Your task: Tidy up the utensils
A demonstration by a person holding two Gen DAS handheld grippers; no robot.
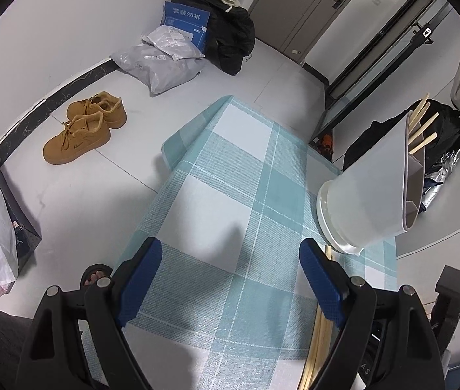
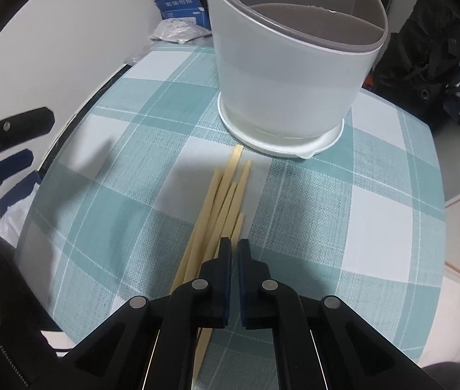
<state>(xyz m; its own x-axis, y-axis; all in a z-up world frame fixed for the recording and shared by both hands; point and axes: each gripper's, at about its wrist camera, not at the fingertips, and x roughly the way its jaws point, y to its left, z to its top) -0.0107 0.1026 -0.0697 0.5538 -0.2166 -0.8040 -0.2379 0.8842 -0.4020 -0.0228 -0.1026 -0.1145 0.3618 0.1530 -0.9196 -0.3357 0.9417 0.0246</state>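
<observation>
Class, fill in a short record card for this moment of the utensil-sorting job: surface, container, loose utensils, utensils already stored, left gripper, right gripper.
surface: table with teal checked tablecloth
container: white utensil holder, upright, with an inner divider
loose utensils: bundle of chopsticks lying flat on the cloth, tips toward the holder's base
already stored: some chopsticks in the holder
left gripper: open, nothing between its jaws, above bare cloth
right gripper: shut, over the near part of the bundle; whether a stick is pinched cannot be told
</observation>
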